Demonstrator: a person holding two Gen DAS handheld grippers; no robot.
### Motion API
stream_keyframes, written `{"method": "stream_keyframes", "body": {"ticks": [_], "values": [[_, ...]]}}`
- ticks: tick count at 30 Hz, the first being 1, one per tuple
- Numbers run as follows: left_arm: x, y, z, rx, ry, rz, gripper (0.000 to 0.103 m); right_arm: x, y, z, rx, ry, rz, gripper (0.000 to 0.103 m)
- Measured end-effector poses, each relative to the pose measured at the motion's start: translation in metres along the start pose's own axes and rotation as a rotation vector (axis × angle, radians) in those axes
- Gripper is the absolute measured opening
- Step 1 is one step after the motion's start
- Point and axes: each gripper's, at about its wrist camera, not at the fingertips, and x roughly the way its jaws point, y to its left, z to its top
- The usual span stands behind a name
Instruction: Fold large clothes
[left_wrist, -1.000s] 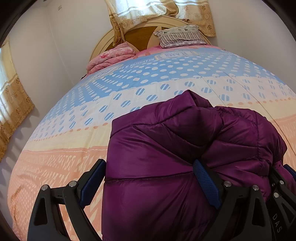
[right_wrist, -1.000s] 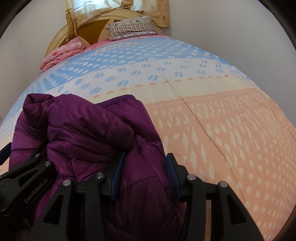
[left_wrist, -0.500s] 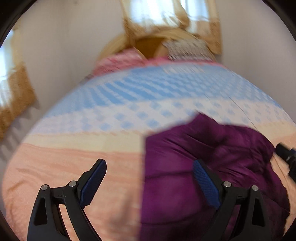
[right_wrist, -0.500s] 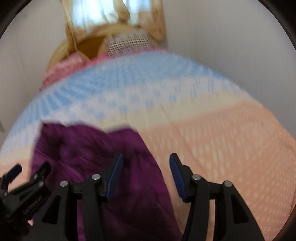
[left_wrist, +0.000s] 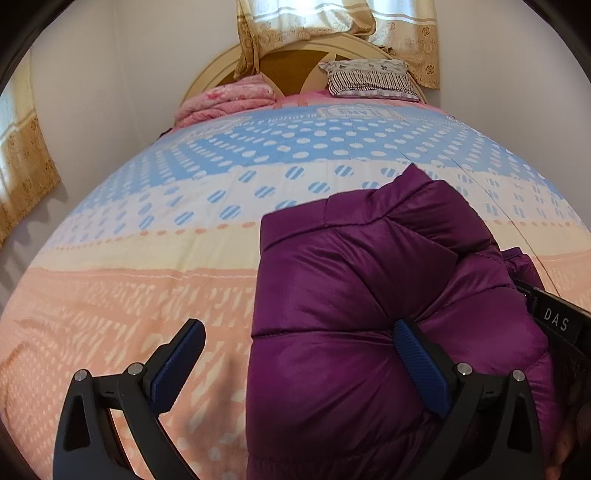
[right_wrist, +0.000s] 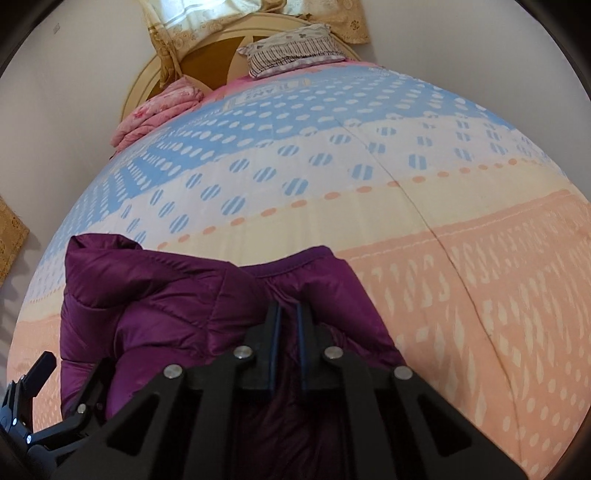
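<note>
A bed (left_wrist: 147, 295) under a quilt banded in blue, white, cream and peach fills both wrist views, its rounded wooden headboard (left_wrist: 295, 62) at the top of the frame beneath a gold patterned curtain (left_wrist: 332, 26). A purple puffer jacket (left_wrist: 351, 314), bunched and partly folded, lies on the peach band at the near end of the bed, in the lower right of the left wrist view and the lower left of the right wrist view. A folded pink blanket (left_wrist: 229, 98) sits at the upper left of the bed against the headboard, with a striped pillow (left_wrist: 369, 79) to its right. The left tool (left_wrist: 299, 354) is opening, its jaws spread wide: the right finger presses into the jacket's padding while the left finger stands over bare quilt, so nothing is gripped. The right tool (right_wrist: 288, 332) has its jaws drawn almost together at the bottom centre of its view, pinching a fold of the purple fabric between its blue pads (right_wrist: 275, 343).
</note>
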Motion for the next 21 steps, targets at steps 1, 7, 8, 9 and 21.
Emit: {"method": "stream_keyframes", "body": {"ticks": [1,7,8,9,21], "values": [[0.0,-0.002,0.001,0.002,0.002,0.001,0.102,0.002,0.002,0.001,-0.004,0.0,-0.006,0.007],[0.001,-0.008,0.001,0.021,0.0,0.026,0.102,0.004,0.0,0.002,-0.013,-0.004,-0.014,0.006],[0.001,-0.009,0.001,0.023,-0.001,0.029,0.102,0.004,-0.001,0.002,-0.01,-0.004,-0.011,0.006],[0.001,-0.009,0.001,0.026,0.0,0.031,0.102,0.004,-0.001,0.001,-0.008,-0.005,-0.009,0.006],[-0.045,0.048,-0.02,-0.058,0.06,-0.133,0.102,-0.092,-0.009,-0.02,-0.016,-0.097,-0.003,0.08]]}}
